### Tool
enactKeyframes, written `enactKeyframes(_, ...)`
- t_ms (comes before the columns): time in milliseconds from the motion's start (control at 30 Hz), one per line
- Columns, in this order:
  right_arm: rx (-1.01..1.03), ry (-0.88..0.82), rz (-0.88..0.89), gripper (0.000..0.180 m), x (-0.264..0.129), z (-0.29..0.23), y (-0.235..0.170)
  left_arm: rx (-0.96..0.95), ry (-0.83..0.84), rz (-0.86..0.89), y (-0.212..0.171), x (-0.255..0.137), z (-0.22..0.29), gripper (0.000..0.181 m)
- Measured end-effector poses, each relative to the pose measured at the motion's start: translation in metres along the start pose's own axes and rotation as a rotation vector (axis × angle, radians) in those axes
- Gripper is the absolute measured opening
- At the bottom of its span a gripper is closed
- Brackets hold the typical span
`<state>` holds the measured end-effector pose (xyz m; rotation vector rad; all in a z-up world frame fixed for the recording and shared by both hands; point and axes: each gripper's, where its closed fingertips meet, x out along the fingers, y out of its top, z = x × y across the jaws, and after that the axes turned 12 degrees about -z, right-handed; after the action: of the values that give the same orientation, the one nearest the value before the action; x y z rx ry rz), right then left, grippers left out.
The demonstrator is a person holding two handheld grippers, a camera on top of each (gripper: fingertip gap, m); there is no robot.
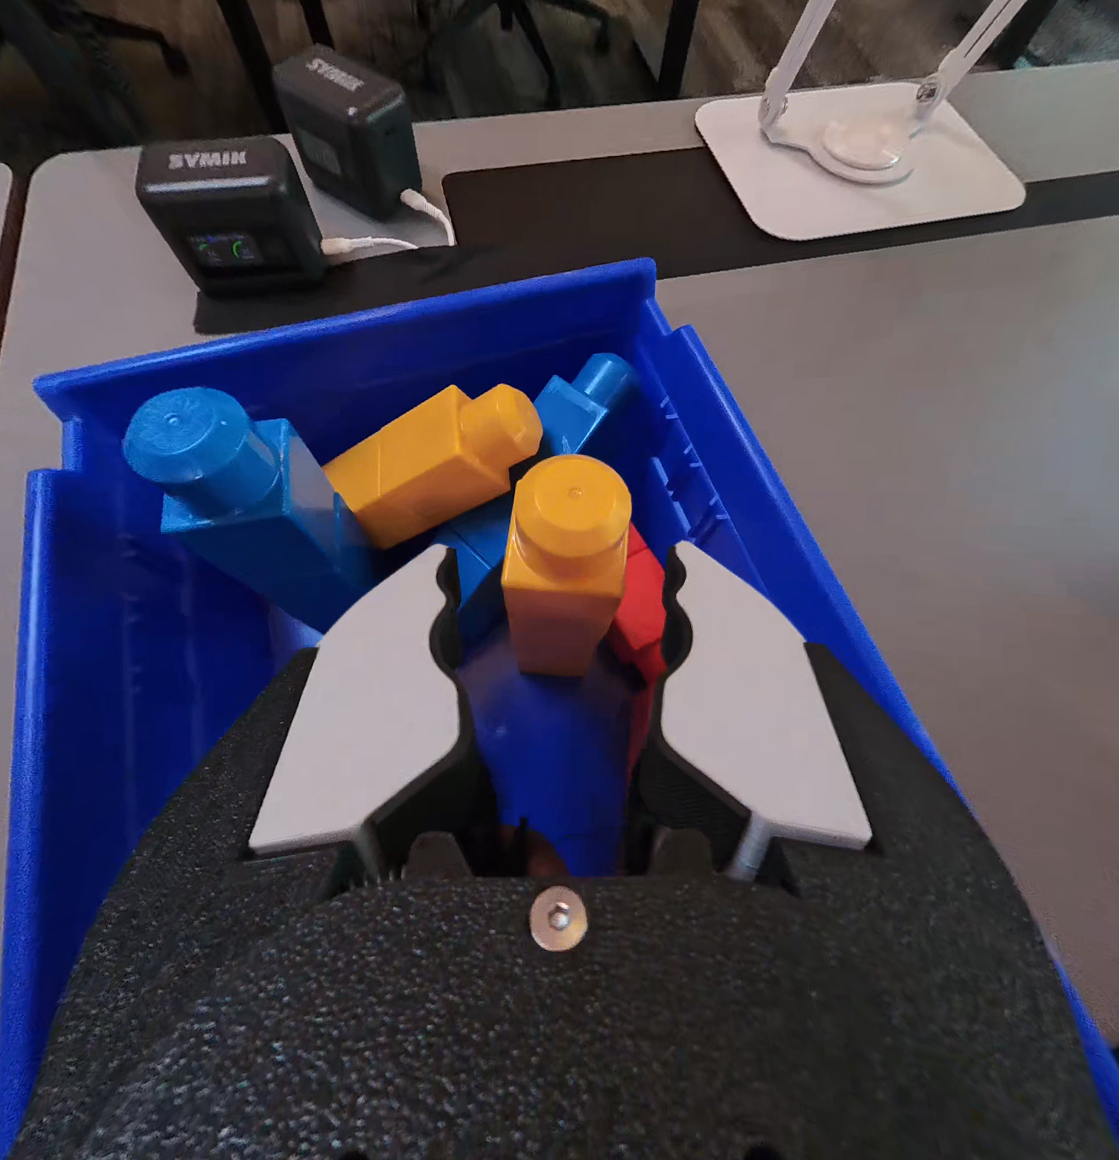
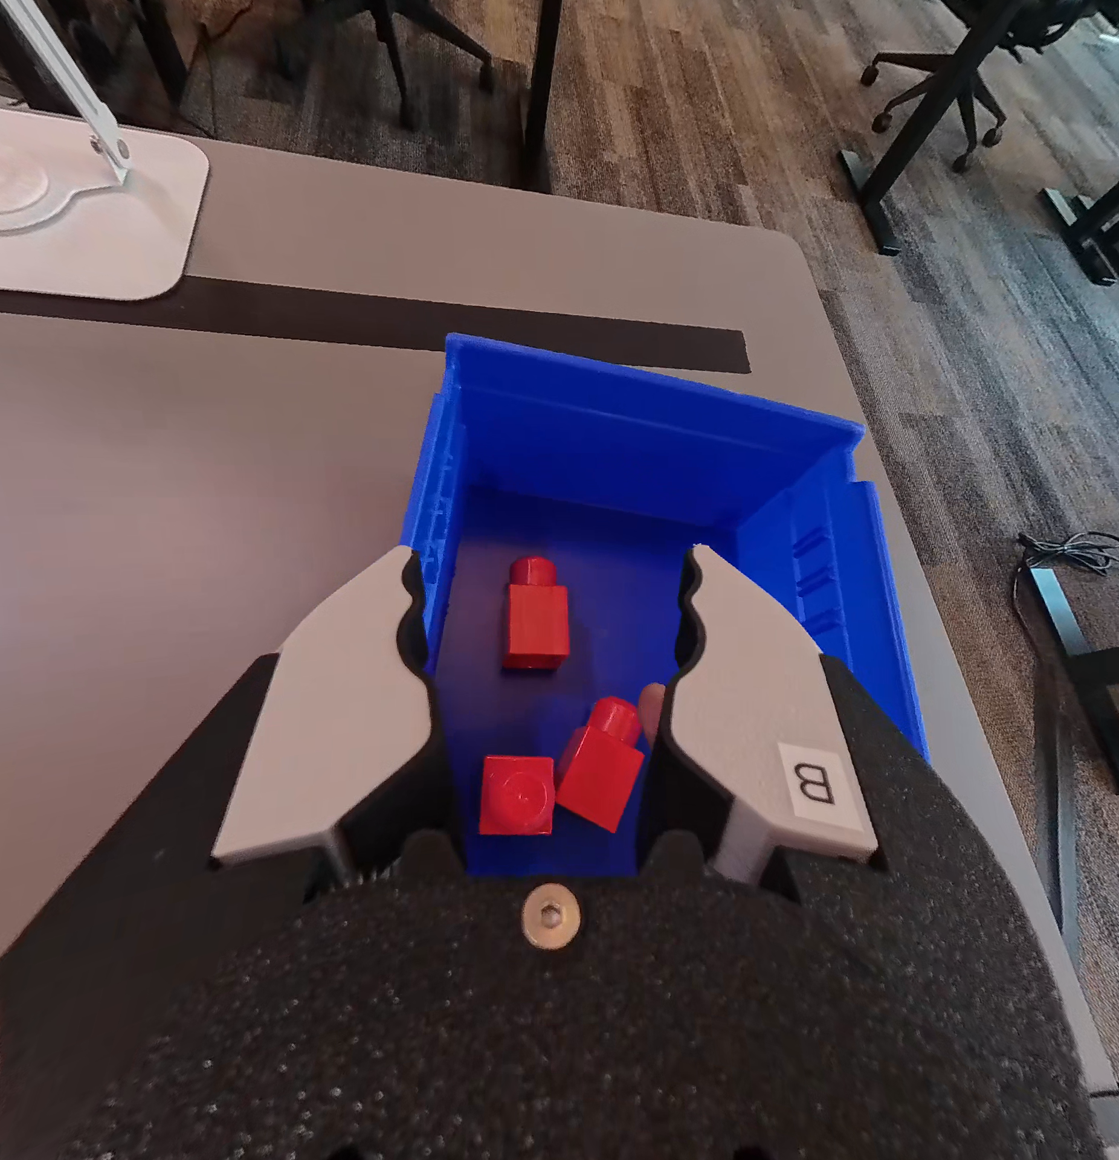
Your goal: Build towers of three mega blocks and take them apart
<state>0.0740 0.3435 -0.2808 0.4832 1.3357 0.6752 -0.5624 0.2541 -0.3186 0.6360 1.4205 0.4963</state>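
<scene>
In the left wrist view a blue bin holds several mega blocks. A blue block leans at the left, a yellow block lies at the back, and another blue block sits in the far right corner. My left gripper is open inside the bin, its jaws on either side of an upright yellow block without touching it. A red block leans beside that block. In the right wrist view my right gripper is open and empty above a second blue bin with three red blocks.
Two black power units with white cables stand at the back left. A white lamp base sits on a black strip. The second bin is near the table's right edge; floor and chair legs lie beyond.
</scene>
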Motion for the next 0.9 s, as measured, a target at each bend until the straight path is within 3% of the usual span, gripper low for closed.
enactKeyframes(33,-0.004,0.001,0.003,0.078,-0.001,-0.001,0.001,0.022,0.009,0.013,0.001,0.004,-0.001,0.062)
enactKeyframes(133,-0.03,0.004,0.013,0.077,-0.003,-0.006,0.005,0.052,0.01,0.005,-0.002,0.014,0.0,0.038)
enactKeyframes(233,-0.065,0.006,0.045,0.077,-0.011,-0.013,0.013,-0.013,-0.002,0.009,0.004,0.006,-0.002,0.037)
enactKeyframes(400,-0.188,0.131,0.285,0.076,-0.05,-0.057,0.052,-0.121,-0.049,0.359,0.054,-0.057,0.002,0.036)
enactKeyframes(633,-0.469,0.375,0.764,0.079,-0.148,-0.162,0.097,-0.213,-0.652,0.875,0.123,-0.163,0.083,0.036)
enactKeyframes(767,-0.643,0.503,1.099,0.074,-0.216,-0.228,0.097,-0.246,-1.026,0.939,0.143,-0.19,0.138,0.036)
enactKeyframes(900,-0.731,0.552,1.286,0.069,-0.259,-0.273,0.088,-0.316,-1.3,0.893,0.154,-0.194,0.181,0.036)
